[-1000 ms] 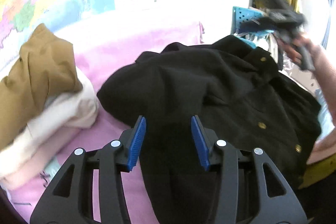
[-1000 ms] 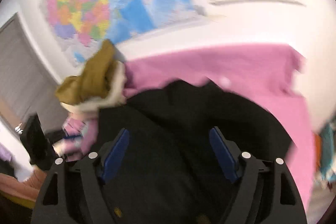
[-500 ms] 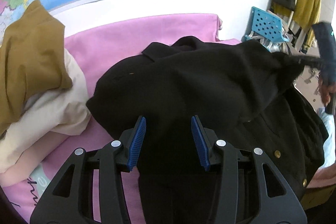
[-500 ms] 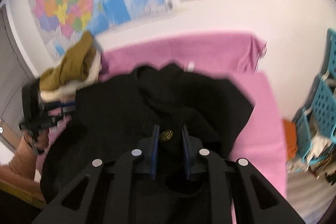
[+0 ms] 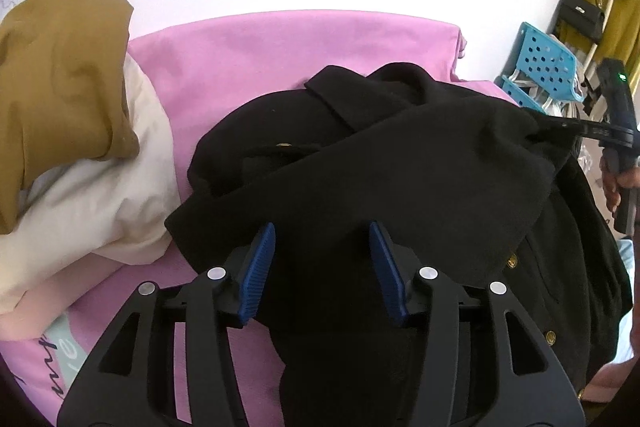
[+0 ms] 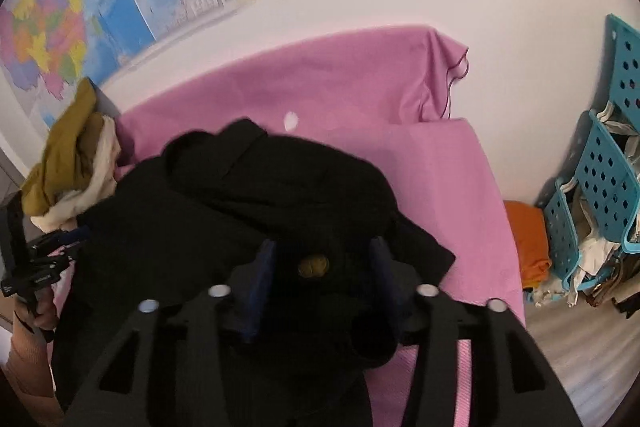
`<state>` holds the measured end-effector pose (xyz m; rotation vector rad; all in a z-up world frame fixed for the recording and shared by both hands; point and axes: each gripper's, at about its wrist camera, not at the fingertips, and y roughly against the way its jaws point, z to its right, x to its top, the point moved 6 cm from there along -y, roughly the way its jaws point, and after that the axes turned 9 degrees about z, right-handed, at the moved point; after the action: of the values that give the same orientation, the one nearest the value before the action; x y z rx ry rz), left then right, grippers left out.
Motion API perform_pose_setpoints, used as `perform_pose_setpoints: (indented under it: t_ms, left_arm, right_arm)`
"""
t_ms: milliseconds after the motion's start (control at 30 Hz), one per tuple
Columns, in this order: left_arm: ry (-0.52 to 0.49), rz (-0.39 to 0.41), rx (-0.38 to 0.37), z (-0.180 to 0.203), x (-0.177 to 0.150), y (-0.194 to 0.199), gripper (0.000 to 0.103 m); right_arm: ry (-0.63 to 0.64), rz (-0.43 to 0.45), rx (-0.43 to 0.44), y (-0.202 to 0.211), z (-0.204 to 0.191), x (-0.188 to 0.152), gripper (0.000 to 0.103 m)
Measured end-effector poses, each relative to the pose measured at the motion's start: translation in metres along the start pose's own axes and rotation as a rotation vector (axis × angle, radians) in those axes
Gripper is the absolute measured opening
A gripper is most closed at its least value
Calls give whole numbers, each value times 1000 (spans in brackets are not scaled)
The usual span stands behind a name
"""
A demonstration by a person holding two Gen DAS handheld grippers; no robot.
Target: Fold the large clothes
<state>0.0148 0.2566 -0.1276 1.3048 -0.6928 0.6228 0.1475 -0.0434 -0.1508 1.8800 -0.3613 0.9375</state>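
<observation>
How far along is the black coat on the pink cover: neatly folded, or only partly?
Only partly: the black coat lies bunched on the pink cover, one flap thrown across, collar and buttons exposed.

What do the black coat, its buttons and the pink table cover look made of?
Black coat: thick matte woven fabric, possibly wool; soft heavy folds, no sheen.
Round gold button: shiny, metal or metal-look plastic.
Pink cover: thin matte cloth, draping loosely at the corner.
</observation>
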Motion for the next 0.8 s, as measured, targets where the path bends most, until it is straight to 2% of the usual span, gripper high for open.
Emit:
perform_pose_setpoints:
  t_ms: [100,200,267,367,433,500,567,667,800]
  left_arm:
    - [0,-1,0,-1,0,0,53]
    - [8,-7,8,-4,1,-5,62]
    - [22,-17,3,-5,0,-9,62]
    - [27,-21,5,-5,0,-10,62]
    - [26,-21,12,-5,0,-9,62]
    - [29,-23,16,-5,0,-8,62]
    - [26,-22,35,-4,1,-6,63]
    - [3,-17,71,1,1,-3,63]
    - [-26,-8,109,7,1,0,61]
  right_arm:
    - [-1,109,-8,32,-4,7,61]
    - [25,163,41,48,-19,13,62]
    - [75,155,55,44,-32,13,60]
    - [118,94,89,21,-45,6,47]
    - [100,68,74,7,-40,4,47]
    - [80,44,3,-6,-24,2,46]
    - [30,25,-20,-12,-9,-3,46]
    - [-32,41,-1,-3,3,-6,47]
    - [-33,75,15,16,5,-8,47]
